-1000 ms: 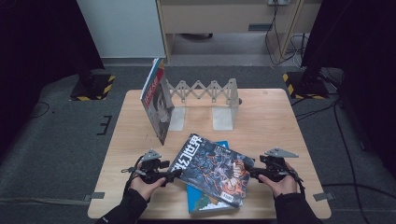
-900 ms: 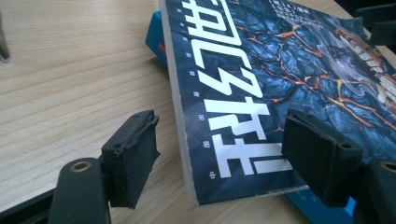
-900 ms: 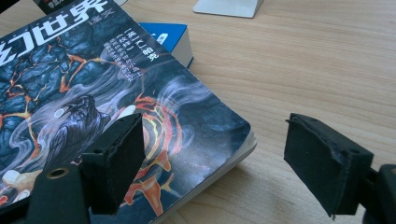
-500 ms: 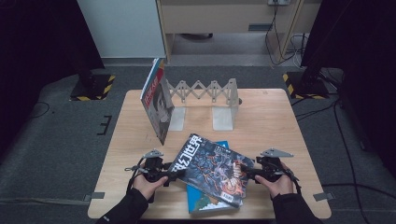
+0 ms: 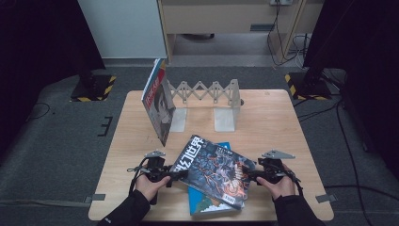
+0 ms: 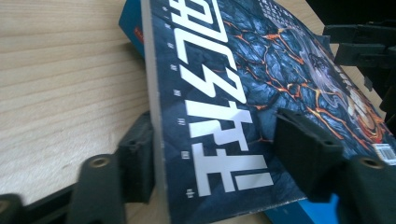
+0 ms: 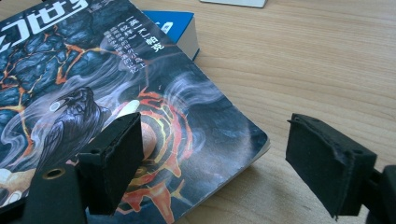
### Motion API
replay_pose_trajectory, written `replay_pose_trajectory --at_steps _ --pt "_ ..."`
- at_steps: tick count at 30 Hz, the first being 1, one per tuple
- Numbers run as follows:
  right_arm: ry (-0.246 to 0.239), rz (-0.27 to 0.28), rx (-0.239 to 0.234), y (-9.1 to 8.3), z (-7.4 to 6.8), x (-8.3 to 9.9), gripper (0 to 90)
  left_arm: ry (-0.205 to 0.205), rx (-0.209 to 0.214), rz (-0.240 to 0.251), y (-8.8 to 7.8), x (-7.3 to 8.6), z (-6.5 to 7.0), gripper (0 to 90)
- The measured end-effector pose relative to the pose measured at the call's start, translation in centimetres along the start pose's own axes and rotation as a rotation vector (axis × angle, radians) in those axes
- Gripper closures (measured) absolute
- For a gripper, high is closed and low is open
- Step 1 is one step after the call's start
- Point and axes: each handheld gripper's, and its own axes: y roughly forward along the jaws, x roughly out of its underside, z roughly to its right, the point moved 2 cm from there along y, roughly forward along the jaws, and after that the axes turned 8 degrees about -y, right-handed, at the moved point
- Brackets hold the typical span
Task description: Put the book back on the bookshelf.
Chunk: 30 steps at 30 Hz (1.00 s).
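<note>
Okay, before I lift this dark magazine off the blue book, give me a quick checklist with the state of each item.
1. Left gripper astride the dark magazine edge: ok. Its jaws have just been closing.
2. Left gripper pads pressing on the cover: not ok, a gap shows.
3. Right gripper over the magazine's corner: ok.
4. Right gripper clamped: not ok, jaws stand open.
5. Blue book free underneath: cannot tell.
6. Room in the folding rack beside the standing magazine: ok.
</note>
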Motion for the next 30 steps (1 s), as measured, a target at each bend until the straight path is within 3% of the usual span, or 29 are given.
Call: replay_pose_trajectory --at_steps 5,10,14,21,27,30 --pt "-0.009 -0.001 0.012 0.1 0.0 0.1 19.7 -0.007 0.029 0.009 -0.8 0.0 0.5 45.6" --pt "-0.023 -0.012 0.020 0.1 0.0 0.3 22.5 -0.006 0.101 0.064 -1.4 -0.4 1.1 49.7" --pt "-0.025 -0.016 0.026 0.2 0.2 0.4 23.6 -0.028 0.175 0.064 -1.2 -0.5 1.6 49.4" --pt "-0.028 -0.021 0.026 0.2 0.3 0.4 24.0 -0.028 0.171 0.013 -0.1 -0.8 2.2 51.4" --pt "-0.028 -0.026 0.026 0.1 0.3 0.4 24.2 -0.082 0.185 0.000 0.0 -1.4 2.4 58.6" --pt "-0.026 -0.027 0.024 0.2 0.4 0.4 23.9 -0.084 0.192 0.001 -0.2 -1.6 2.6 62.8"
